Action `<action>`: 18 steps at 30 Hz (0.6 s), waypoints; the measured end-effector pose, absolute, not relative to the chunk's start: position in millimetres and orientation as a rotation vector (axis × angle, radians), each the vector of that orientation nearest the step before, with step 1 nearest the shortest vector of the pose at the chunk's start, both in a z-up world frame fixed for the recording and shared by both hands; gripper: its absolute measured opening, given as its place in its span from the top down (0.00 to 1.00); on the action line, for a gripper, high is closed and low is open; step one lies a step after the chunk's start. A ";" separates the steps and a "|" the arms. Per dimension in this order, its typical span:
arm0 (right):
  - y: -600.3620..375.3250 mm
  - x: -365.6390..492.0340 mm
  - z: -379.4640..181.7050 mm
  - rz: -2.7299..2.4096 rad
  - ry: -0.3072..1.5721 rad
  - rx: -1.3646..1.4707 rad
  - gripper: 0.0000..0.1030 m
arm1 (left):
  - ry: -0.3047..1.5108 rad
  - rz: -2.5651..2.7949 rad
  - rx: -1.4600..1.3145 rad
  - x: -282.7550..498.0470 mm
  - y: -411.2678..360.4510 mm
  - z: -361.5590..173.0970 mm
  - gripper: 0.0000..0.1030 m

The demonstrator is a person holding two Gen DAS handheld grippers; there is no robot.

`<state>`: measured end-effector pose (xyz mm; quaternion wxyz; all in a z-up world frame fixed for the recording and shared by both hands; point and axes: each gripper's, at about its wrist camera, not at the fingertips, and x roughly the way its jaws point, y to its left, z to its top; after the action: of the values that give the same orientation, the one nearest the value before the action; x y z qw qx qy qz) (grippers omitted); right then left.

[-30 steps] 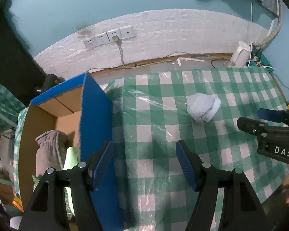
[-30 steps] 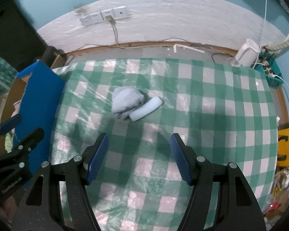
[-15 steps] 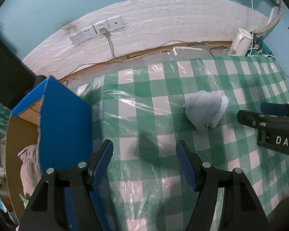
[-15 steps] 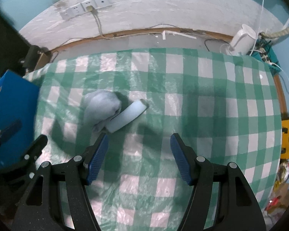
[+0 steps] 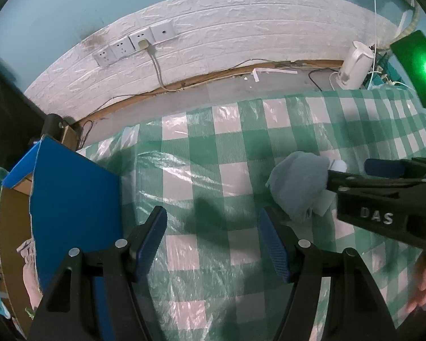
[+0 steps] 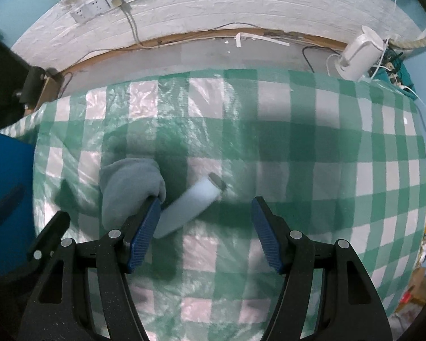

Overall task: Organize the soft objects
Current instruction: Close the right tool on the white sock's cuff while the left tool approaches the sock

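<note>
Fingers of both the left gripper (image 5: pixel 213 238) and right gripper (image 6: pixel 206 234) stay well apart, holding nothing, but have dropped closer to the grey cloth (image 6: pixel 129 190) and white roll (image 6: pixel 191 206) at lower left of centre, suggesting pickup comes next.

Dim bluish light, fisheye-warped edges, glare on plastic sheet (image 5: pixel 184 176).

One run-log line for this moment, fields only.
phase: approach | right gripper: open, over white foam roll beside grey cloth | left gripper: open, empty | blue box: left of table
</note>
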<state>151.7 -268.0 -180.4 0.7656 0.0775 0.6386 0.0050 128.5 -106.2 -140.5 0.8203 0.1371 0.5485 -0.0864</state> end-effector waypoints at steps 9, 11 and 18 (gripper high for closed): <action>-264.9 158.5 -193.7 -0.013 1.415 0.192 0.36 | 1.183 -0.196 0.299 134.0 -108.4 -149.9 0.33; -264.3 157.8 -197.1 -0.017 1.428 0.201 0.36 | 1.187 -0.197 0.300 133.9 -109.6 -151.8 0.33; -256.2 150.3 -199.3 -0.015 1.406 0.119 0.51 | 1.191 -0.203 0.304 132.8 -110.6 -154.3 0.33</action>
<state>150.3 -256.2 -199.3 0.7614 0.0546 0.6459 -0.0070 132.8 -110.6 -154.3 0.8122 0.1422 0.5577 -0.0951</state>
